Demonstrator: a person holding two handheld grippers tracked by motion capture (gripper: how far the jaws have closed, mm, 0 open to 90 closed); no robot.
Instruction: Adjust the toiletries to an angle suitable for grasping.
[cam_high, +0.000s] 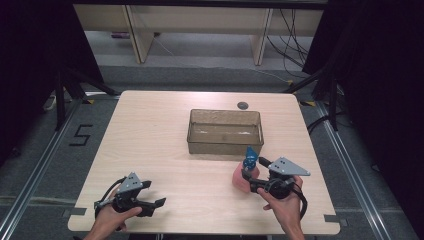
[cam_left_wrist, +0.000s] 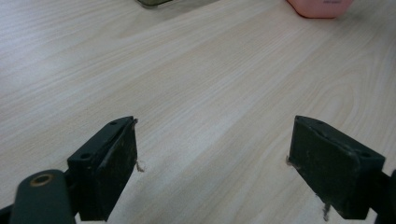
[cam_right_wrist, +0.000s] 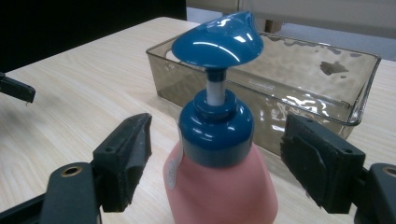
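So the pink pump bottle (cam_high: 245, 176) with the blue pump head (cam_right_wrist: 218, 41) stands upright near the tabletop's (cam_high: 165, 140) front right corner, just in front of the clear brownish bin (cam_high: 225, 131) that sits a bit right of the middle. The right gripper (cam_high: 254, 177) has a jaw on each side of the bottle, gaps visible both sides, so released, not gripping. The left gripper (cam_high: 152, 204) sits by the front left corner, jaws spread over bare wood.

upright pink pump bottle (cam_right_wrist: 219, 186), blue top
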